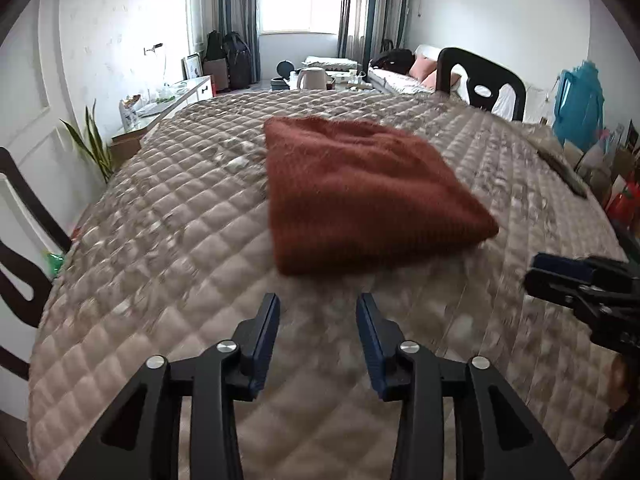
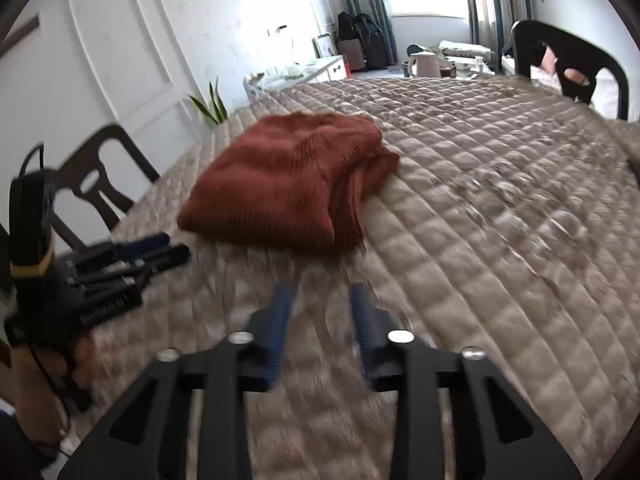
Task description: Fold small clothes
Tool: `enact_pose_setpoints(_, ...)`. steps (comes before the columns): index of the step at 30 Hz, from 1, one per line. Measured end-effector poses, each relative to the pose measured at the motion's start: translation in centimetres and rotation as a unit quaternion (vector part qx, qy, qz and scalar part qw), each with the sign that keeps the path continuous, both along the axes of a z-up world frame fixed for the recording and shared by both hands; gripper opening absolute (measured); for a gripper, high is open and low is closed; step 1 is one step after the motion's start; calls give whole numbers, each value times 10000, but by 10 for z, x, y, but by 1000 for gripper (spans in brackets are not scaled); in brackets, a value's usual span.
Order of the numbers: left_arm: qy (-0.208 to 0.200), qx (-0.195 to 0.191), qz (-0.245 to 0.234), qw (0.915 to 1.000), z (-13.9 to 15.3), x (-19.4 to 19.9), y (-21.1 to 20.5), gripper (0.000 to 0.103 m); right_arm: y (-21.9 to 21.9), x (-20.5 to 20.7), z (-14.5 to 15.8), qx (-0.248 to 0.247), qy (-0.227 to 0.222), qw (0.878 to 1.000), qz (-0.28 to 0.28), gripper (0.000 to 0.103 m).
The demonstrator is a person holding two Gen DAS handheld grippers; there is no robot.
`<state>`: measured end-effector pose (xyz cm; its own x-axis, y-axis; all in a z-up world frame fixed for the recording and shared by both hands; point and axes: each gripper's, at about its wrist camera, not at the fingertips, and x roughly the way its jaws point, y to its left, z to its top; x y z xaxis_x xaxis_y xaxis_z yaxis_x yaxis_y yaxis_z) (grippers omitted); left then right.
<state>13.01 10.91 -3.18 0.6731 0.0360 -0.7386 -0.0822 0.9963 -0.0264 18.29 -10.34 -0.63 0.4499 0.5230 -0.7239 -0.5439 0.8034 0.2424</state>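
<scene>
1. A rust-red knitted garment (image 1: 360, 196) is seen folded into a thick, roughly square bundle, laid flat on the quilted beige cover (image 1: 168, 232); in the left wrist view it lies just above centre, toward 12 o'clock from the fingers.
2. In the right wrist view the same garment (image 2: 288, 184) is found toward 11 o'clock, with its stacked folded edges turned toward 3 o'clock.
3. The left gripper (image 1: 318, 304) is held with its fingers clearly apart; nothing is gripped between them, and a strip of cover is seen between the tips and the garment's near edge.
4. The right gripper (image 2: 322, 294) is likewise parted with nothing between its blue pads, though this view is blurred; it is set short of the garment.
5. Each tool is caught in the other's view: the right at 3 o'clock, the left at 9 o'clock, both near the garment but apart from it.
6. A dark chair back (image 1: 480, 76) is seen at 1 o'clock beyond the far edge of the cover, and another chair (image 2: 100, 176) at 10 o'clock in the right wrist view.
7. A window with curtains (image 1: 286, 8) is seen at 12 o'clock.
</scene>
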Motion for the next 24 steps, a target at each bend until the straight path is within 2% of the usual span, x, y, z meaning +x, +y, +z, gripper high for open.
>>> enact_pose_setpoints(4,5,67,17,10000,-1,-12,2,54,0,-18,-3,-319,-129,9994,58,39)
enact_pose_setpoints(7,60,202,45,9998,-6,-14,3,55,5,-20,-12,-616,-195,9979,62,39)
enact_pose_setpoints(11,236,174,92,9995,-16,-14,6,56,9,-22,-21,-854,-229,9961,-4,39)
enact_pose_setpoints(17,305,96,21,9995,-18,-16,7,72,17,-27,-23,-1086,-344,9934,129,53)
enact_pose_setpoints(20,339,217,20,9992,-19,-16,5,78,18,-29,-23,-1126,-367,9929,124,54)
enact_pose_setpoints(24,366,117,69,9992,-21,-16,9,83,18,-29,-24,-1103,-349,9932,118,54)
